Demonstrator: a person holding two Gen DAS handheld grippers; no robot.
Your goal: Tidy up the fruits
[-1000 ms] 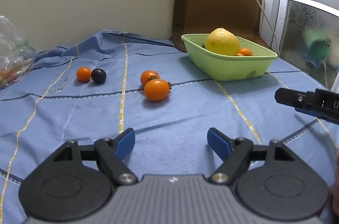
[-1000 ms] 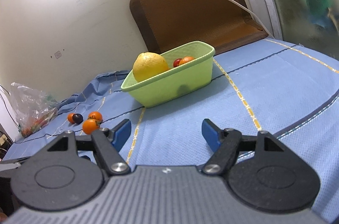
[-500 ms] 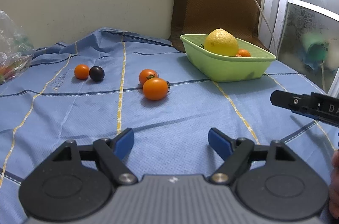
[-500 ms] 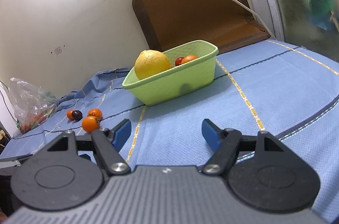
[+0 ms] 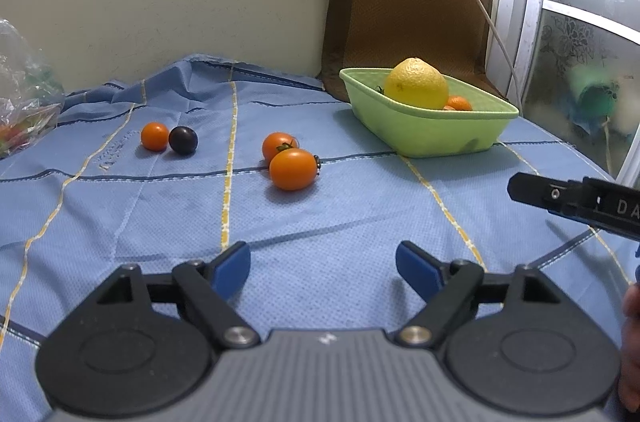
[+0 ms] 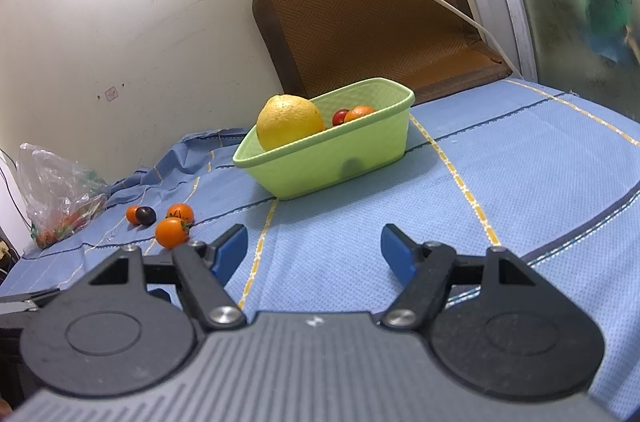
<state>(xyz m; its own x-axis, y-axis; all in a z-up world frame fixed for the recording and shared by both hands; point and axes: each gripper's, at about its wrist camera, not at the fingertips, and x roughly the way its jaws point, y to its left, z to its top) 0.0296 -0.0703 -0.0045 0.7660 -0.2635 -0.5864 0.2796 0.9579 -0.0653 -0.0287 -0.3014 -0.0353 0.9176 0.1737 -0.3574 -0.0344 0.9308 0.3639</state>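
- Fingers of the left tool (image 5: 323, 266) stand wide apart with nothing between them, low over the blue cloth (image 5: 340, 214); the right tool (image 6: 314, 249) is likewise spread and empty, so neither has any fruit yet.
- Straight ahead of the left tool lies the nearest orange tomato (image 5: 293, 169), touching a second orange tomato (image 5: 279, 145) just behind it. Closing on the front one could nudge its neighbour, and both are round enough to roll off across the cloth.
- Further ahead and to the left sit a small orange tomato (image 5: 154, 136) and a dark round fruit (image 5: 183, 140), also touching; the same knock-on risk applies there.
- The cloth looks wrinkled and loose, so a low finger might snag it and drag the fruit along.
- Soft tomatoes could split under a hard squeeze.
- Ahead and to the right stands the green basket (image 5: 436, 138), already holding a large yellow citrus (image 5: 418, 89) and some small fruit. A drop against the citrus might bounce out.
- The right tool (image 5: 576, 205) juts in on the left tool's right, near the path to the basket; a collision looks possible.
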